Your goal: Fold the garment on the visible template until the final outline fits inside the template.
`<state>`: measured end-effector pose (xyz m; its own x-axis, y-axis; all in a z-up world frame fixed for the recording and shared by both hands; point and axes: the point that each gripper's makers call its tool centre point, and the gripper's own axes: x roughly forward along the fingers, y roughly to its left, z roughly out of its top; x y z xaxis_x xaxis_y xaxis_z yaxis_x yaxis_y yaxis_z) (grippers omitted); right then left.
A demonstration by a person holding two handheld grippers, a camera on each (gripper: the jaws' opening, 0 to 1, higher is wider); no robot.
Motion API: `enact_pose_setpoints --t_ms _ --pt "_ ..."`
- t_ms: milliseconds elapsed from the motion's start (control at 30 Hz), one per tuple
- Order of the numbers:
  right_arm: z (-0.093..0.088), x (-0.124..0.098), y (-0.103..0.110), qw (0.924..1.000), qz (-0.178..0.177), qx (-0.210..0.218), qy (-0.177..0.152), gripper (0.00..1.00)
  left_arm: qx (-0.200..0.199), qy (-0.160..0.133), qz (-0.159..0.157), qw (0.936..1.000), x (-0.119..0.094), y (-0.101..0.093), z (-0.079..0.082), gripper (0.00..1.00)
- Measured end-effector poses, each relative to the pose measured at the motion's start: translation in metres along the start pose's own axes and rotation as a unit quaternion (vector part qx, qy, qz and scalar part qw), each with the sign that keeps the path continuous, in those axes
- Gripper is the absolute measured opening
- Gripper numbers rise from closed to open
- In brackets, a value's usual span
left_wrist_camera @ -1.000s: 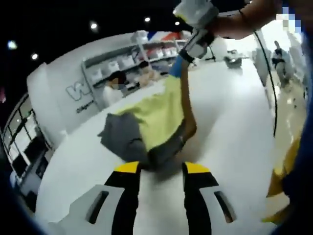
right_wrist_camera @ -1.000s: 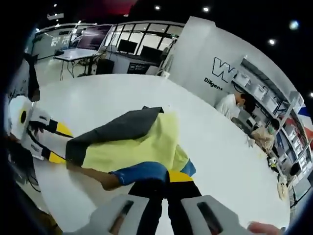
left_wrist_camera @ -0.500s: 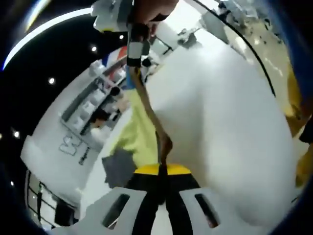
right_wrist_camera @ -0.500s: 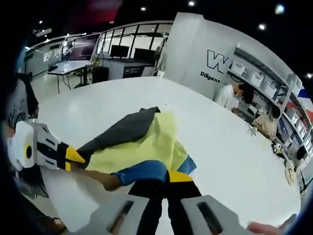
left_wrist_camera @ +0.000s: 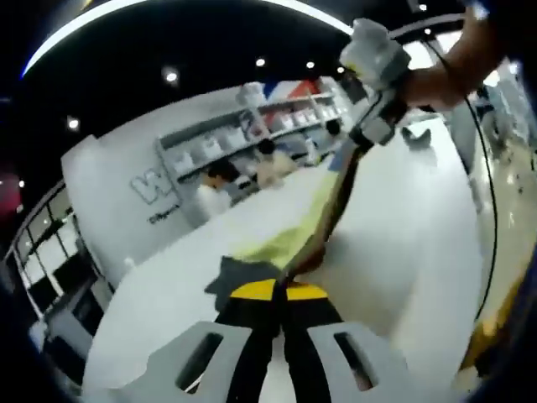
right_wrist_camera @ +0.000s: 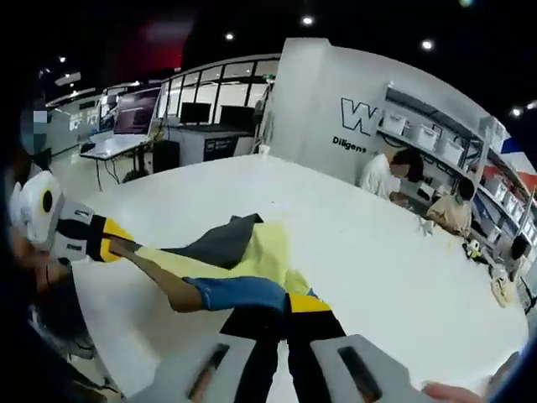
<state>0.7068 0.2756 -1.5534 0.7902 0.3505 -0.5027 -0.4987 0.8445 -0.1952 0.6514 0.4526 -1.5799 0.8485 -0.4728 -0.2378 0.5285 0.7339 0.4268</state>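
The room runs across the top of both views: a white wall with dark lettering, shelves [right_wrist_camera: 436,134] of bins upper right, people [right_wrist_camera: 382,175] seated beneath. Below spreads the white table [right_wrist_camera: 377,269], no template outline that I can make out. The garment [right_wrist_camera: 243,252], yellow, grey and blue, hangs stretched off the table, centre frame. My right gripper [right_wrist_camera: 285,304] is pinched on its blue cuff at bottom centre; my left gripper [left_wrist_camera: 281,290] is clamped on the other edge. I judge this the lift-and-spread step; next, lay it flat, square and taut.
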Motion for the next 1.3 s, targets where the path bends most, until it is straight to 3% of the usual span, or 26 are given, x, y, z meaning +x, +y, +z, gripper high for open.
enact_pose_setpoints --t_ms 100,167,200,267,367,500,567,600,633,700,800,900,933,1033,1200,1300 --pt "0.032 -0.015 -0.003 0.9992 -0.006 0.010 -0.037 0.00 -0.062 -0.023 0.027 0.9975 -0.003 0.023 0.029 0.03" --pt "0.048 -0.019 -0.010 0.9980 -0.006 0.024 -0.058 0.00 -0.065 -0.030 0.034 0.9969 -0.004 0.035 0.042 0.03" --pt "0.065 -0.024 -0.015 0.9956 -0.002 0.048 -0.080 0.00 -0.073 -0.042 0.040 0.9956 -0.005 0.043 0.052 0.03" --pt "0.086 -0.033 -0.025 0.9928 -0.002 0.057 -0.106 0.00 -0.085 -0.060 0.043 0.9937 -0.006 0.058 0.074 0.03" --pt "0.116 -0.045 -0.031 0.9899 -0.005 0.030 -0.139 0.00 -0.102 -0.092 0.041 0.9897 -0.008 0.082 0.114 0.03" --pt "0.150 -0.058 -0.041 0.9840 0.015 0.050 -0.170 0.00 -0.119 -0.121 0.036 0.9849 -0.010 0.110 0.142 0.03" --pt "0.159 -0.062 -0.043 0.9816 0.021 0.060 -0.180 0.00 -0.115 -0.121 0.035 0.9854 -0.010 0.115 0.148 0.03" --pt "0.177 -0.071 -0.049 0.9780 0.030 0.065 -0.196 0.00 -0.086 -0.131 0.033 0.9871 -0.010 0.126 0.169 0.03" --pt "0.193 -0.078 -0.052 0.9747 0.031 0.055 -0.214 0.00 -0.084 -0.137 0.031 0.9865 -0.009 0.133 0.182 0.03" --pt "0.209 -0.086 -0.063 0.9720 0.026 0.040 -0.230 0.00 -0.074 -0.144 0.025 0.9865 -0.009 0.144 0.203 0.03" --pt "0.228 -0.097 -0.071 0.9683 0.029 0.032 -0.246 0.00 -0.074 -0.146 0.019 0.9863 -0.009 0.148 0.215 0.03" --pt "0.249 -0.113 -0.078 0.9666 0.030 0.012 -0.254 0.00 -0.075 -0.174 0.009 0.9818 -0.014 0.161 0.252 0.03" --pt "0.260 -0.124 -0.079 0.9646 0.049 0.007 -0.259 0.00 -0.066 -0.180 0.007 0.9814 -0.019 0.164 0.269 0.03" --pt "0.270 -0.139 -0.082 0.9640 0.068 0.007 -0.257 0.00 -0.050 -0.185 0.006 0.9814 -0.027 0.168 0.290 0.03" --pt "0.281 -0.166 -0.089 0.9618 0.052 -0.038 -0.266 0.00 -0.042 -0.200 -0.017 0.9788 -0.045 0.164 0.320 0.03" --pt "0.282 -0.178 -0.089 0.9616 0.045 -0.060 -0.264 0.00 -0.026 -0.198 -0.022 0.9797 -0.051 0.158 0.330 0.03"
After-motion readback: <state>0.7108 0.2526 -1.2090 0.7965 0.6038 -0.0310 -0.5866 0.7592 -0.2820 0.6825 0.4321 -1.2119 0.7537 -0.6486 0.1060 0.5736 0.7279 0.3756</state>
